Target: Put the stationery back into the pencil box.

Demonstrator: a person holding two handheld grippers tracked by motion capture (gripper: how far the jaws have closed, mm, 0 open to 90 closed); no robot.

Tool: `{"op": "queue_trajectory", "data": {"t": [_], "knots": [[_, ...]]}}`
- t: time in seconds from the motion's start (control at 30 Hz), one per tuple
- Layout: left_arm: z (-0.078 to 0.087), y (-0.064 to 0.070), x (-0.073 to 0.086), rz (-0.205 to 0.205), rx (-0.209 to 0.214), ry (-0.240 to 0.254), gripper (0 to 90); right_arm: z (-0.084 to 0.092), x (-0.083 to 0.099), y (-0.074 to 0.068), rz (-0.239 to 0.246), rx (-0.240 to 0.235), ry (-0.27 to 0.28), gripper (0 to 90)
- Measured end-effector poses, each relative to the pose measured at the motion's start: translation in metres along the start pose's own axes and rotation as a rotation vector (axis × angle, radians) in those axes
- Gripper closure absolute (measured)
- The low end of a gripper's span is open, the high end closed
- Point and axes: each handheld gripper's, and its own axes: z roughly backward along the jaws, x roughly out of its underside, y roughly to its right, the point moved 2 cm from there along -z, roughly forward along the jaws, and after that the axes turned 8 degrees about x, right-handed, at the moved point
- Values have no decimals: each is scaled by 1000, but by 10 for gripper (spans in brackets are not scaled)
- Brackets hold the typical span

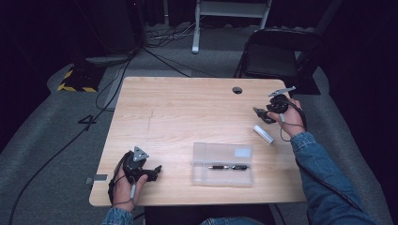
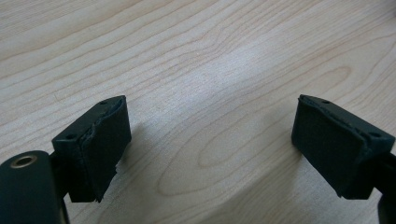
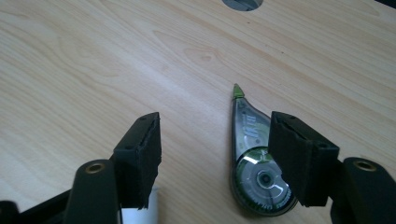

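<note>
A wooden desk point(image 1: 178, 112) seen from above. At lower left, the left tool point(image 1: 155, 171) rests spread wide over bare wood, apparently idle. At right of frame, the right tool point(image 3: 215, 154), also released, hovers by a correction tape point(image 3: 254, 158), perhaps lining up a grasp. A clear case point(image 1: 223, 164) with pens sits low centre; a white tube point(image 1: 264, 134) lies right of it.

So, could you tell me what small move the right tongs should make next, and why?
Probably slide sideways to centre over the correction tape dispenser. The right tongs stand open and empty, but the dispenser lies under one jaw rather than in the gap.
</note>
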Motion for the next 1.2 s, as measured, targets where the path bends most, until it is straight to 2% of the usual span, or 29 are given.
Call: {"op": "queue_trajectory", "data": {"t": [0.37,0.7,0.9,1.03,1.2], "knots": [[1,0,1,0,-3,-2,123,-33,1,13,-23,29,-44,339],[1,0,1,0,-3,-3,123,-52,8,20,-39,41,-79,317],[1,0,1,0,-3,-3,123,-55,10,21,-45,31,-95,317],[1,0,1,0,-3,-3,123,-58,13,22,-69,19,-96,325],[1,0,1,0,-3,-3,123,-55,13,22,-69,10,-105,428]]}}
